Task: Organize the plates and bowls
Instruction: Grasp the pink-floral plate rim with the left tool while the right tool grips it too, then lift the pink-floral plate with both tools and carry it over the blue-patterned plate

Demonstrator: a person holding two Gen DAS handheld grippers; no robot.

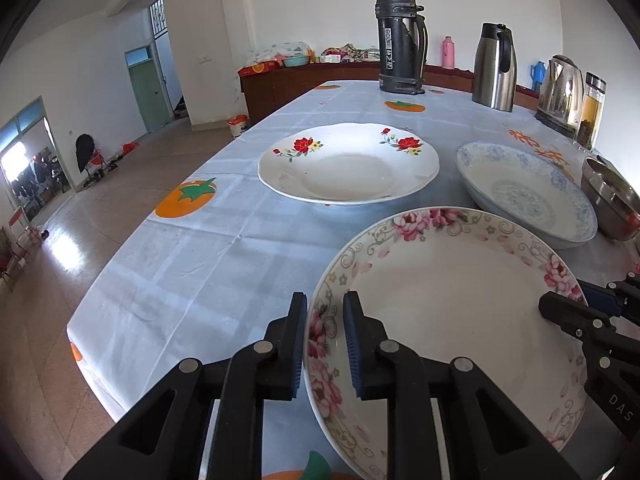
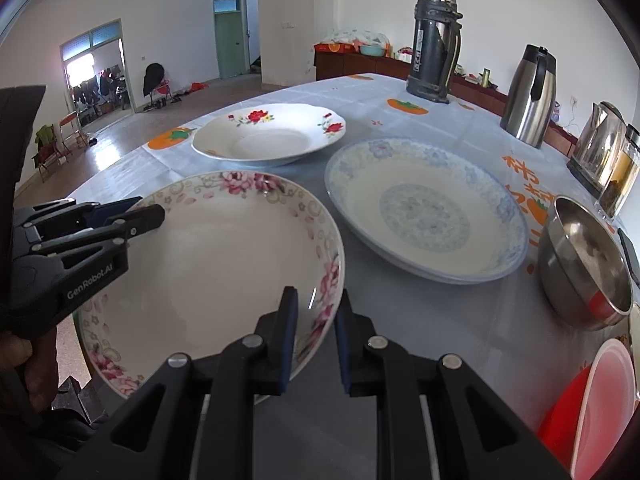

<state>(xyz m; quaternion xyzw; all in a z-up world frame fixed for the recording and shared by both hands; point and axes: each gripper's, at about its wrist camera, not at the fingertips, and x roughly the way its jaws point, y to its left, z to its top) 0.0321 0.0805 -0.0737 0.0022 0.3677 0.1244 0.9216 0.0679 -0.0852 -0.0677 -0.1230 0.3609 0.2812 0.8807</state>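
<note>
A white plate with a pink-flower rim (image 1: pixel 448 320) (image 2: pixel 216 264) is nearest to me, at the table's near edge. My left gripper (image 1: pixel 325 344) is shut on its left rim, one pad inside and one outside. My right gripper (image 2: pixel 316 336) is shut on the opposite rim in the same way. Each gripper shows in the other's view, the left gripper (image 2: pixel 140 210) and the right gripper (image 1: pixel 572 300). Further back lie a red-flowered plate (image 1: pixel 348 164) (image 2: pixel 268 134) and a blue-patterned plate (image 1: pixel 524 192) (image 2: pixel 424 208). A steel bowl (image 1: pixel 612 200) (image 2: pixel 584 260) sits at the right.
The table (image 1: pixel 200 272) wears a pale cloth with orange fruit prints; its left edge drops to the floor. At the back stand a black thermos (image 1: pixel 400 40), a steel jug (image 1: pixel 494 68), a kettle (image 1: pixel 560 92) and a glass jar (image 1: pixel 590 112). A red basin (image 2: pixel 600 400) sits near right.
</note>
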